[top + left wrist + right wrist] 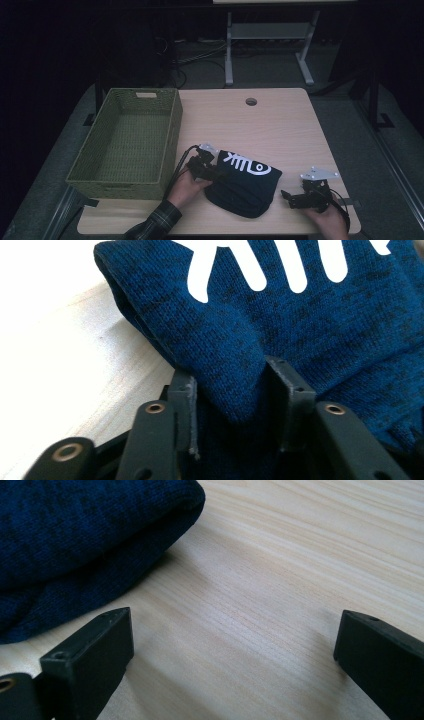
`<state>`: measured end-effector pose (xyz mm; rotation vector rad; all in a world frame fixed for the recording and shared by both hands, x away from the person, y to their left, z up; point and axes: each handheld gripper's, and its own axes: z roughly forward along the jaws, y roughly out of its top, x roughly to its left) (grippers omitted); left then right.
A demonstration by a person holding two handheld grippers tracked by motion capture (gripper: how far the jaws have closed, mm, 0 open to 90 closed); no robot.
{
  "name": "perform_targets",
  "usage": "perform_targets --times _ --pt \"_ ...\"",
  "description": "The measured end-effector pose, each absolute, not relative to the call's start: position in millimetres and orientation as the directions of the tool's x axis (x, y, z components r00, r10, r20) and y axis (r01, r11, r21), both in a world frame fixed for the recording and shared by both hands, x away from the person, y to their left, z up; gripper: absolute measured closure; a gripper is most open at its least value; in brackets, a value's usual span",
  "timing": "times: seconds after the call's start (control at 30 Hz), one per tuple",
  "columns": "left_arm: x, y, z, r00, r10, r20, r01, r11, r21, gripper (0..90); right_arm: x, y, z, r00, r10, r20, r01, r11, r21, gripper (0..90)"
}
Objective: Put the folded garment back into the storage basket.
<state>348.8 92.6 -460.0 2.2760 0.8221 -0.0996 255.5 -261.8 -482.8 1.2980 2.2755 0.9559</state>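
My left claw [232, 390] was clenched on the near left edge of the folded dark blue sweater [247, 185]; in the left gripper view a bunched fold of its knit [235, 375] sat squeezed between the two black jaws, both pads pressing into the cloth. The sweater lay on the desk [280, 125], toward the front edge and a little right of the middle, with its white fish-bone print [247, 165] facing up. In the high view my left hand [187, 189] came in from the bottom edge in a plaid sleeve [155, 222], and the left claw [212, 172] met the sweater on the side nearest the basket.

My right claw [286, 196] was released, its jaws standing wide apart with bare wood between them. In the right gripper view the right claw [232, 645] pointed across the desk top [280, 580], with the rounded edge of the sweater [75, 545] lying ahead and to the left, near the left jaw but apart from it. Whether that claw rested on the wood or hung just above it I could not quite make out in the dim high view.

The woven green basket [170, 135] stood on the left part of the desk, just beside my left hand, and its inside held nothing I could see.
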Motion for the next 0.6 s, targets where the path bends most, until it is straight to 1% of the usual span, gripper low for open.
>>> perform_targets --times 0.07,0.13,0.43,0.6 --pt "349.0 92.7 -460.0 0.793 0.531 -0.297 0.589 -0.548 0.594 65.3 255.5 -261.6 -482.7 -0.52 0.854 0.028 0.617 0.353 0.703 2.3" --pt "348.0 92.0 -458.9 0.8 0.529 -0.282 0.579 -0.559 0.594 67.1 255.6 -261.5 -482.7 -0.52 0.854 0.028 0.617 0.353 0.703 2.3" --pt "345.1 89.8 -456.3 0.806 0.533 -0.258 0.567 -0.567 0.598 67.6 255.6 -261.5 -482.7 -0.521 0.853 0.028 0.617 0.354 0.703 2.4" --pt "345.1 90.6 -448.4 0.8 0.534 -0.273 0.575 -0.554 0.601 69.3 255.7 -261.5 -482.7 -0.521 0.853 0.029 0.617 0.354 0.703 2.3"
